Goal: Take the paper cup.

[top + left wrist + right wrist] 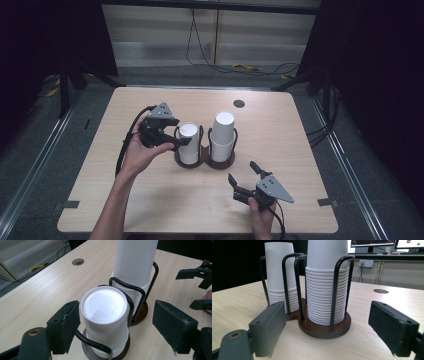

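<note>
Wooden table (150, 200), grey floor (50, 150), dark curtains (380, 75).

Bright overhead light on the table (150, 200), dark surroundings, soft shadows, slightly blurry frames.

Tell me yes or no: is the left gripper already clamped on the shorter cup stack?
No: in the left gripper view the left gripper straddles the shorter cup stack, but a clear gap separates the far pad from it.

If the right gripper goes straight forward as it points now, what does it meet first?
Probably the taller cup stack in its wire holder; the right gripper faces it with fingers apart.
</note>
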### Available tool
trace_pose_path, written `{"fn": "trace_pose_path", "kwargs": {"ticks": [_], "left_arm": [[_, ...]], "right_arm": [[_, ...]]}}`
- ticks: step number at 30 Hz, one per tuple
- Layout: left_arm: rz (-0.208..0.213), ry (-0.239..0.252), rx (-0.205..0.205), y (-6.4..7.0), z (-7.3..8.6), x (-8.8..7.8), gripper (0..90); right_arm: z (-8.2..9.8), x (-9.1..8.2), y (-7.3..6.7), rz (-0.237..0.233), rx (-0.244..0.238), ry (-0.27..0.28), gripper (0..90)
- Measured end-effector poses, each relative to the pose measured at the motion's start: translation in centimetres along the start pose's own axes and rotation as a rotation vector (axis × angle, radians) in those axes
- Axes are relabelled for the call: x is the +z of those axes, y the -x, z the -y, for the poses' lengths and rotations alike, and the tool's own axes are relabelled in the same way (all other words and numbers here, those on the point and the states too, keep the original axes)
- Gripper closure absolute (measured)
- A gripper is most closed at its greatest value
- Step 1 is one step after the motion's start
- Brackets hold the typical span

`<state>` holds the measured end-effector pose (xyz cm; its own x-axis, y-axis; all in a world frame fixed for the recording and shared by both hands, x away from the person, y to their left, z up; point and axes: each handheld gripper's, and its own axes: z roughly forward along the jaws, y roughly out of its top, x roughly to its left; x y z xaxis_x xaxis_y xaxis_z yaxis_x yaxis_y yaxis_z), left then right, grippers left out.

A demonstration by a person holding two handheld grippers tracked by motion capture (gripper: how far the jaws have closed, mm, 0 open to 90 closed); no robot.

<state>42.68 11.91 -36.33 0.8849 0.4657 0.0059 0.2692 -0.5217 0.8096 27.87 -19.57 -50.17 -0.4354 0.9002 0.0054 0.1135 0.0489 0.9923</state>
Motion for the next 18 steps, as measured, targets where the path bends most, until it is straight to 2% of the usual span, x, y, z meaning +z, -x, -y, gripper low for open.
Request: {"fn": "trace_pose_path", "kwargs": {"ticks": [3, 6, 8, 13, 15, 18], "left_arm": [[-0.001, -0.038, 0.007, -0.2, -0.5, 0.2, 22.0], [-0.022, -0.075, 0.024, -0.1, -1.1, 0.4, 22.6], [-0.010, -0.068, 0.016, -0.1, -1.4, 0.6, 23.4], [0.012, -0.125, 0.024, -0.7, -2.0, 1.2, 24.9], [0.012, -0.135, 0.027, -0.9, -2.2, 1.4, 22.5], [0.042, -0.139, 0.018, -1.3, -2.5, 1.5, 19.7]], "right_arm": [[0.0, 0.0, 0.0, 0.000, 0.000, 0.000, 14.2], [0.0, 0.0, 0.0, 0.000, 0.000, 0.000, 14.2], [0.0, 0.0, 0.0, 0.000, 0.000, -0.001, 14.2], [0.0, 0.0, 0.0, -0.002, 0.000, 0.000, 14.2], [0.0, 0.0, 0.0, -0.001, 0.000, 0.001, 14.2], [0.0, 0.0, 0.0, -0.001, 0.000, 0.000, 14.2]]}}
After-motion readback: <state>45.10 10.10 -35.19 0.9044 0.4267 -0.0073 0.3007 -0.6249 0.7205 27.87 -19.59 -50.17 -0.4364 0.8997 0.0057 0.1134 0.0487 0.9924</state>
